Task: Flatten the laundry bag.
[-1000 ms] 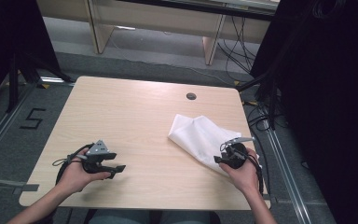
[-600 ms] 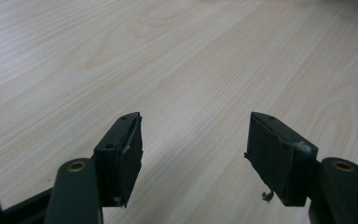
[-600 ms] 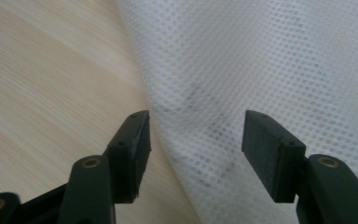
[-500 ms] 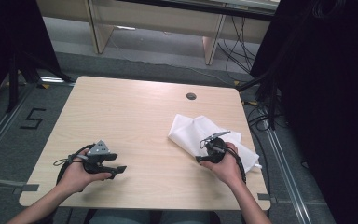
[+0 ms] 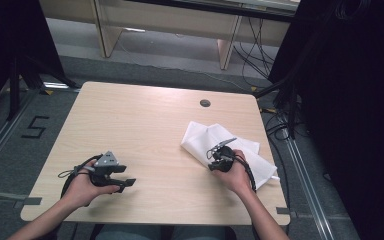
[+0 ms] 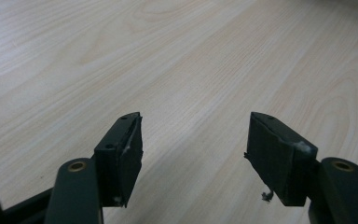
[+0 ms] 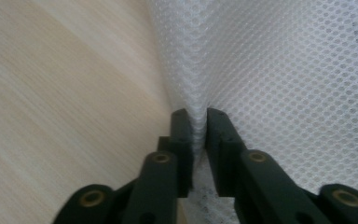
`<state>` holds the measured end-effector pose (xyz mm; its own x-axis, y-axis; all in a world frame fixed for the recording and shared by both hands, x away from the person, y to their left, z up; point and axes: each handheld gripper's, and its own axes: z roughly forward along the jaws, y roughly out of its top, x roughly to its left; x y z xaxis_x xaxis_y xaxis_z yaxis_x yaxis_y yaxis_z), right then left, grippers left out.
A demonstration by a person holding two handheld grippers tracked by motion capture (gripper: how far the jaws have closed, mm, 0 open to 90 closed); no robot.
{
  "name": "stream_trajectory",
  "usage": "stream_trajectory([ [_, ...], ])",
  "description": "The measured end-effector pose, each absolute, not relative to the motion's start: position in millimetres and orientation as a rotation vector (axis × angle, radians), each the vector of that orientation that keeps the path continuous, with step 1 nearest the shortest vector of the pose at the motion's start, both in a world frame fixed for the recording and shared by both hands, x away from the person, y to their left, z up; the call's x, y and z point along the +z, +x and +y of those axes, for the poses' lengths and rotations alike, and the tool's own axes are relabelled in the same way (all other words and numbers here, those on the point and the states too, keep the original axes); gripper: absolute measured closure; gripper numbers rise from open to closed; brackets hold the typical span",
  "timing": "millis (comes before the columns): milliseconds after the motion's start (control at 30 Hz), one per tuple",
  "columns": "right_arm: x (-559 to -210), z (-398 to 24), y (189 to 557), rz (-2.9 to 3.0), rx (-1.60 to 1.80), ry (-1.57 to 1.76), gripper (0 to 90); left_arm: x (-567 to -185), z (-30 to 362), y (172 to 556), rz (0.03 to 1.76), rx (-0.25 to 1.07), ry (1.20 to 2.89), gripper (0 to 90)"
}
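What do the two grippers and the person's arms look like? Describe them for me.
Both grippers are black. The left gripper carries a grey three-cornered plate on top, and a black cable loops from it. Its flat black pads are scuffed with pale specks. The right gripper has brass-coloured rivets on its jaw arms and trails a black cable too. The forearms are bare, with no sleeves.

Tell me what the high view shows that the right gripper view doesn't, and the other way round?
High view only: the whole wooden table, both hands, the left gripper with its fingers apart, the floor and cables.

Right gripper view only: the white cloth's fine mesh weave, and a fold of it pinched between the right gripper's black fingers, which have just been closing.

Both: the white cloth, the right gripper on it, and the pale wood tabletop.
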<state>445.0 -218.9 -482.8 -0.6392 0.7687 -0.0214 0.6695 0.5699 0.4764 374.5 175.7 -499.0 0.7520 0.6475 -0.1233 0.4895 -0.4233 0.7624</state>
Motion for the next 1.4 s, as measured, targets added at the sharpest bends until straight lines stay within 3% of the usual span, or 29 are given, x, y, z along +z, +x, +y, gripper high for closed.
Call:
stream_trajectory([
  [467,-483.4,-200.7,433.9,2.643,0.674,1.066,88.9,-497.8,172.1,372.4,0.858,0.237,2.06,37.2],
  [1200,-480.2,-126.6,389.0,2.847,0.759,0.826,88.6,-493.0,168.9,370.0,0.835,0.228,2.008,45.1],
  [1300,-477.4,-120.2,384.1,2.874,0.794,0.81,83.0,-492.2,168.9,369.1,0.842,0.219,1.983,47.4],
  [1400,-466.4,-121.8,383.4,2.854,0.895,0.82,69.7,-489.6,170.1,368.5,0.844,0.213,1.983,49.7],
])
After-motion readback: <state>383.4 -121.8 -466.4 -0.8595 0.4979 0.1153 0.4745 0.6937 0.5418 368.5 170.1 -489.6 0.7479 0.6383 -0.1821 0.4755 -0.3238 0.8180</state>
